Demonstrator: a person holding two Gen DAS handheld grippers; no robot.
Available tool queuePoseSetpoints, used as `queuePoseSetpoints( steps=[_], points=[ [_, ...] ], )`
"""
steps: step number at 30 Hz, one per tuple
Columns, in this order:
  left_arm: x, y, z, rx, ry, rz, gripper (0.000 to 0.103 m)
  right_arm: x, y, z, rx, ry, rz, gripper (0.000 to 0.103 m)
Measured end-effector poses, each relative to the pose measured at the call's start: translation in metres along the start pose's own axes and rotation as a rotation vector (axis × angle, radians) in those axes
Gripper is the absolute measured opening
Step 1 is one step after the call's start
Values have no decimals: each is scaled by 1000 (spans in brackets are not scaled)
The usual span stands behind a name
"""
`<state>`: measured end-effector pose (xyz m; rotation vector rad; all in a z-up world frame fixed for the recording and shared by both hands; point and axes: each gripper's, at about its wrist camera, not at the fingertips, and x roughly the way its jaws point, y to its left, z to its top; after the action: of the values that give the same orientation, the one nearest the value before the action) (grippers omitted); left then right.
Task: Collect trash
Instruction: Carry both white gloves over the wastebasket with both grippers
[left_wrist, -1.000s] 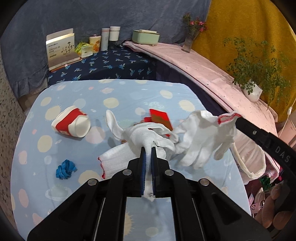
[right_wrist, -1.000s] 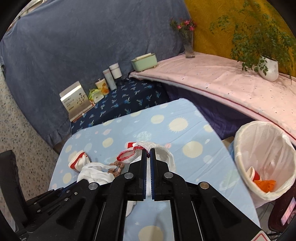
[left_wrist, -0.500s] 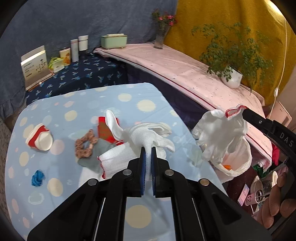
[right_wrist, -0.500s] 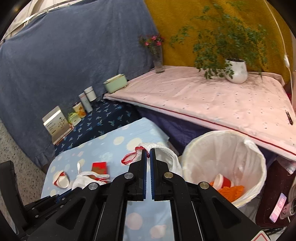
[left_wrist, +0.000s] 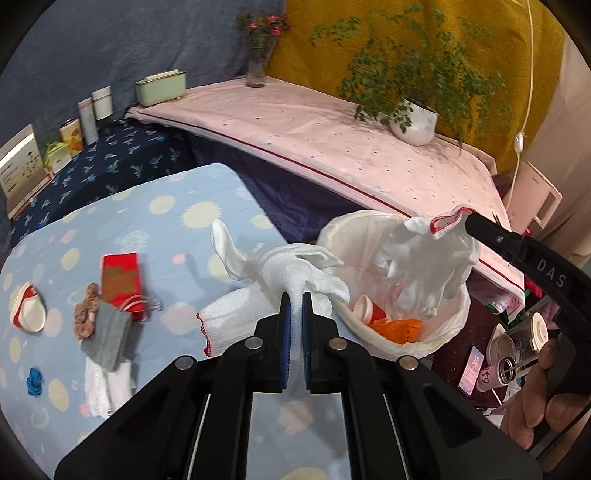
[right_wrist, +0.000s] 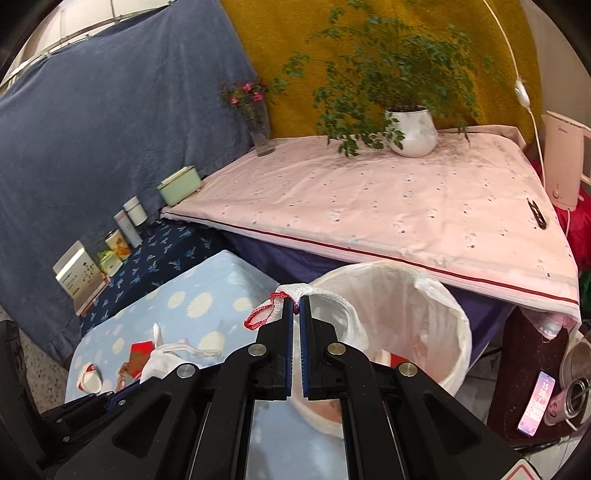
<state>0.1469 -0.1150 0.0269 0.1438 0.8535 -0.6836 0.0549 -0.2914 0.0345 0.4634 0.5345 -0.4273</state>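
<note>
Landmark: white-lined trash bin (left_wrist: 436, 332). Left gripper (left_wrist: 295, 302) has its jaws pressed together on a white knit glove (left_wrist: 291, 266), pinched at the palm; that glove hangs just beside the bin's near-left rim, its fingers reaching toward the opening and its red-edged cuff trailing away from the bin over the blue dotted tablecloth (left_wrist: 177, 221). Right gripper (right_wrist: 296, 302) is likewise clamped, pinching the red-trimmed cuff of a second white glove (left_wrist: 424, 266); this glove dangles fingers-down directly above the bin's mouth. Inside the bin: a red-and-white paper cup (left_wrist: 369, 310) and orange scraps (left_wrist: 397, 328). On the tablecloth, well left of the bin: red packet (left_wrist: 120, 273), brown ring-shaped item (left_wrist: 86, 314), grey cloth (left_wrist: 107, 339), crushed red-and-white cup (left_wrist: 27, 310), small blue scrap (left_wrist: 34, 382).
</note>
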Motion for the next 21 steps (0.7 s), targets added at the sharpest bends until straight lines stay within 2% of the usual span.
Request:
queuePoseSetpoints(
  steps=[10,21],
  points=[
    [29,-47,10,73,24,-53,5,11,-40,-2,52,15,-44,4],
    [58,-77,20,108,54,-87,5,27,-58,-1,76,37,-59,5]
  ],
)
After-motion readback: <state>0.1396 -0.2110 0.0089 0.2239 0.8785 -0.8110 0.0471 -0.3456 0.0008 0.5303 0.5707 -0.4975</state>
